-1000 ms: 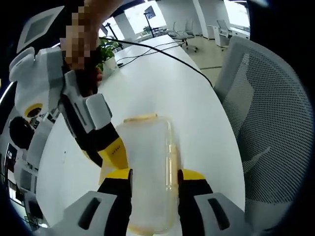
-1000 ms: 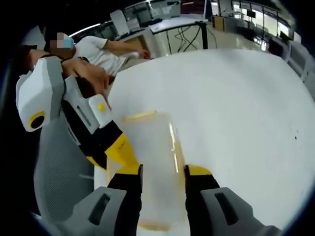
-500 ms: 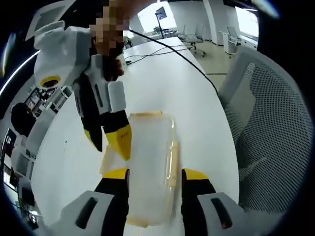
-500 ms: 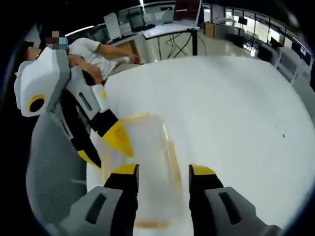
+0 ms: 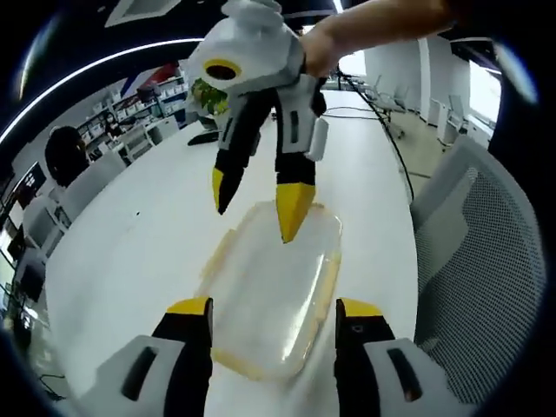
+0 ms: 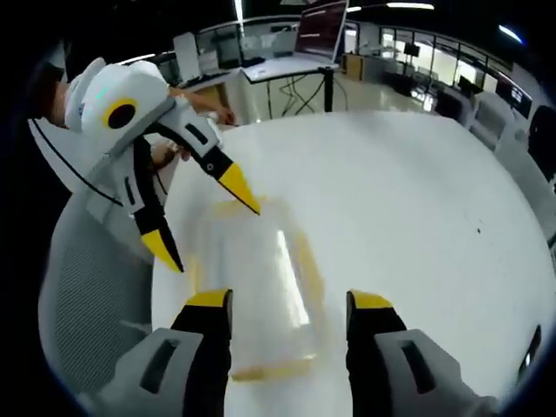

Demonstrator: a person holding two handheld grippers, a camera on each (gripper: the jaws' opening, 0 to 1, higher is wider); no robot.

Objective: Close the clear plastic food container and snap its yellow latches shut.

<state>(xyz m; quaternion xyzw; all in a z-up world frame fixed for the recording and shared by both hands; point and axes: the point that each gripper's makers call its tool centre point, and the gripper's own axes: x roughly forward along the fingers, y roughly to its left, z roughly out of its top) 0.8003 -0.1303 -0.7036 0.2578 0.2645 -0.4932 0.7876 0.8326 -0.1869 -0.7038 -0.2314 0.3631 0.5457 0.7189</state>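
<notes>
A wide white table [image 5: 139,252] stretches out into an open office. A grey mesh chair [image 5: 486,261] stands just beside its edge. A black cable [image 5: 395,152] trails across the far end, near a green plant [image 5: 207,94]. Beyond, a dark monitor [image 6: 320,19] sits on another desk [image 6: 287,65].

A white table [image 5: 156,226] carries the closed clear plastic container [image 5: 274,291] near its edge.

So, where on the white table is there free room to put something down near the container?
In the right gripper view, the white table is bare from the container's right side out to its far edge. In the left gripper view, bare table lies left of the container. It is crowded over the container, where the left gripper and right gripper hang open.
</notes>
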